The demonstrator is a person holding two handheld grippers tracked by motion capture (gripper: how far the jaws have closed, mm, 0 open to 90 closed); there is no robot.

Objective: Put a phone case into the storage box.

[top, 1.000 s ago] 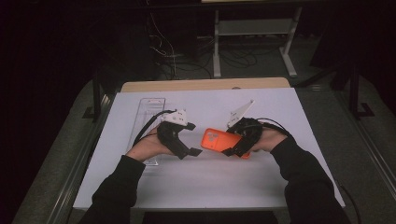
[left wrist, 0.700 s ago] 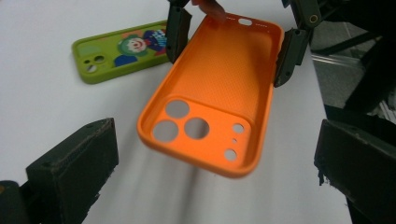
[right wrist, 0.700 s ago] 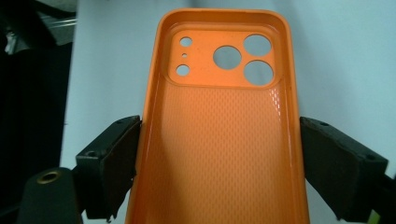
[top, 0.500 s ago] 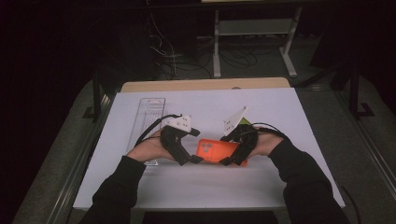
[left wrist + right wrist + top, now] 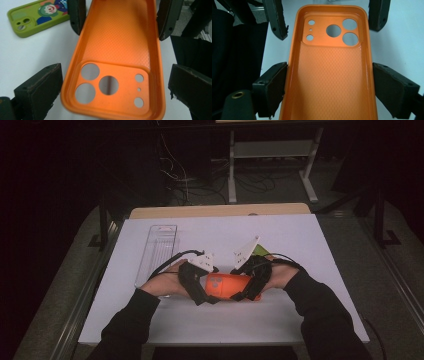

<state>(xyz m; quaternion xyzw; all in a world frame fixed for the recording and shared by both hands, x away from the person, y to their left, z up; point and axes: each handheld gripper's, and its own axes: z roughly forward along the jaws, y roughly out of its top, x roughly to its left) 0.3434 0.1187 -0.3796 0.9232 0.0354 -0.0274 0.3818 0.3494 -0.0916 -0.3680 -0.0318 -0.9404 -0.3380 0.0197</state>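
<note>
At the far left of the bench point(image 5: 300, 330), a clear plastic tray point(image 5: 157, 251) lies lengthwise, near the left edge; white surface is open beyond it and toward the far edge.

The left gripper point(image 5: 207, 296) sits just right of the tray's near end, at the camera-hole end of the orange phone case point(image 5: 226, 286). In the left gripper view its jaws stand wide on either side of that end, with white bench showing between each pad and the case wall; it holds nothing.

The orange phone case is near the bench's middle, toward the person's side, between the two grippers. It is an empty shell with its inside facing both gripper cameras: a fine dimpled inner floor, a raised glossy rim, rounded corners, and a recessed block with three large round holes and three small ones.

The right gripper point(image 5: 247, 292) takes the plain end. In the right gripper view its jaws bracket the long walls, the left pad against the wall, the right pad at or just off the other wall; whether it clamps the case, I cannot tell.

A green phone case point(image 5: 37, 16) with a cartoon clown print lies flat beyond the right gripper. Open bench runs to the right edge and along the near edge.
</note>
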